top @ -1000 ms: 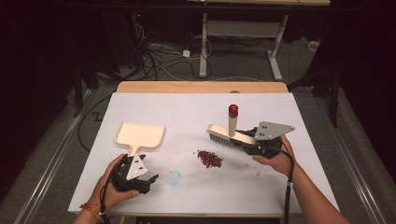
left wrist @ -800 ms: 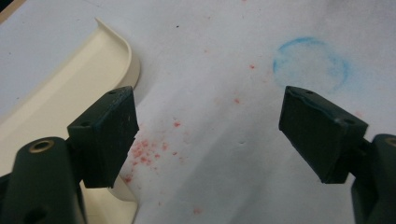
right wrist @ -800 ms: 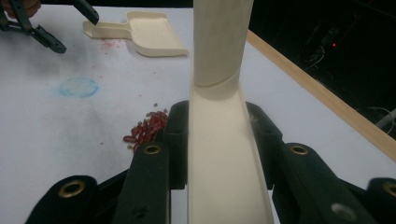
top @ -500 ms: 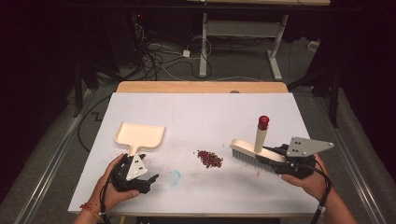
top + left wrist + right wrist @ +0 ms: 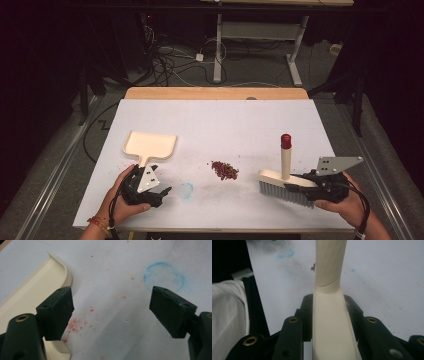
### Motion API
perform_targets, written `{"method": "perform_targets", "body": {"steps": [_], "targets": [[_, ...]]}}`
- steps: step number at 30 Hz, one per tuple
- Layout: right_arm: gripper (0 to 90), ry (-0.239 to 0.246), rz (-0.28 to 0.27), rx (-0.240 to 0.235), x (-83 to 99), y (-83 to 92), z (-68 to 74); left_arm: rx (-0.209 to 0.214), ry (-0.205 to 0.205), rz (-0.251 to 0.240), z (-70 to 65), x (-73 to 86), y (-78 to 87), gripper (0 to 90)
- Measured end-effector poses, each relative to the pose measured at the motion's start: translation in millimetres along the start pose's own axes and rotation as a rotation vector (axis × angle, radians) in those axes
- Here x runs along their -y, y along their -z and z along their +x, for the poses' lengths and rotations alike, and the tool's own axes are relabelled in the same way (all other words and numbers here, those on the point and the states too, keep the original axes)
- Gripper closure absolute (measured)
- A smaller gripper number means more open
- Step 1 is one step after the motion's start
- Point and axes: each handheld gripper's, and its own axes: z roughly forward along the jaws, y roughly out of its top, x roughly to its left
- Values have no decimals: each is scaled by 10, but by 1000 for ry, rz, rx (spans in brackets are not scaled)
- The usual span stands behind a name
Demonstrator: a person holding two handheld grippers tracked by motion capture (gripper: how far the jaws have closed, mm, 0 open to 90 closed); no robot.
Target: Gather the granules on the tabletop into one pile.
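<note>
Two handheld grippers work over a white table (image 5: 215, 125). Left gripper (image 5: 159, 191): held in the person's left hand (image 5: 122, 197) near the front left edge of the table, jaws spread wide with nothing between them. In the left gripper view, the bare white surface lies between the two black pads, with a faint blue ring mark (image 5: 163, 273) ahead of the far pad and scattered red specks (image 5: 75, 325) beside the near pad. Cream dustpan (image 5: 149, 145): lies flat on the table just beyond the left gripper, handle pointing toward it; in the left gripper view its curved rim (image 5: 63, 272) runs alongside one jaw, apart from it. Right gripper (image 5: 295, 186): held in the person's right hand (image 5: 345, 202) near the front right edge, jaws closed on the cream back of a hand brush (image 5: 282, 182). In the right gripper view, the brush body (image 5: 332, 327) is clamped between both jaws. Brush handle (image 5: 285, 160): stands upright and ends in a red cap (image 5: 285, 140); pale bristles (image 5: 285, 192) point down at the table. Red crumb pile (image 5: 224, 170): rests on the table between dustpan and brush, well apart from both. Floor beyond the table: cables (image 5: 170, 60) and metal desk legs (image 5: 295, 45).
</note>
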Motion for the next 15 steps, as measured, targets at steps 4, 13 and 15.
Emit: {"method": "perform_targets", "body": {"steps": [4, 13, 15], "targets": [[669, 5, 12, -4, -15, -67, -143, 6, -3, 5, 0, 0, -16, 185], [663, 71, 74, -21, -127, -189, -441, 13, 11, 5, 11, 5, -22, 184], [655, 86, 81, -38, -155, -205, -501, 12, 15, 5, 15, 8, -22, 184]]}}
